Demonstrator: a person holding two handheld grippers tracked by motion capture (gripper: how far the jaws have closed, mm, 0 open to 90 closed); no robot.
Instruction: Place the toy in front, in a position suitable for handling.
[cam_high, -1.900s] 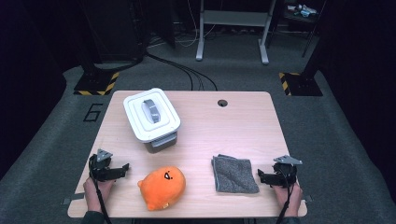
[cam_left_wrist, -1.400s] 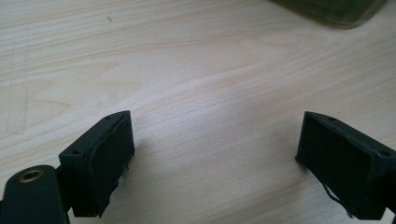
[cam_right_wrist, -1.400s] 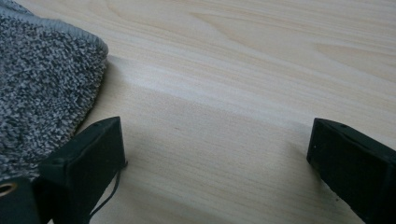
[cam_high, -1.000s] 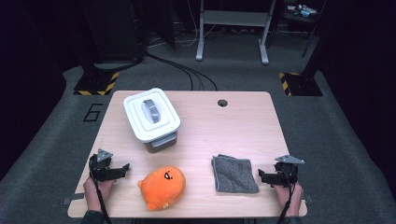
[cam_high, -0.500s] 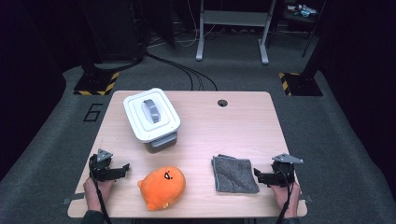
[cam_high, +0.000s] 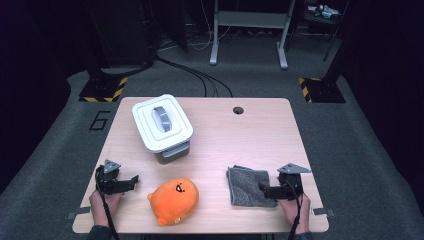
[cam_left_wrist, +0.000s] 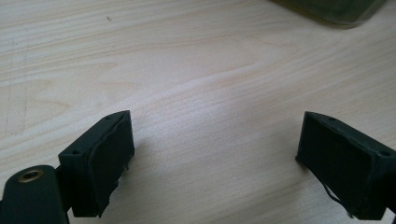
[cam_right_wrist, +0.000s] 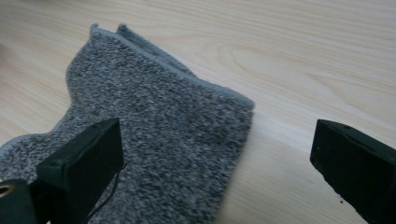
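Grey cloth (cam_high: 248, 186): folded, near desk's front right corner; soft, light, limp, likely to sag. Best pinched at right edge. Right gripper (cam_right_wrist: 215, 163): wide open, empty, astride that edge. Left gripper (cam_left_wrist: 215, 163): wide open, empty.

- Table (cam_high: 250, 135) evenly lit from above; room around it very dark.
- Shadows soft and short.
- Cloth (cam_right_wrist: 154, 135) slightly blurred in right gripper view.
- High view soft, low detail.
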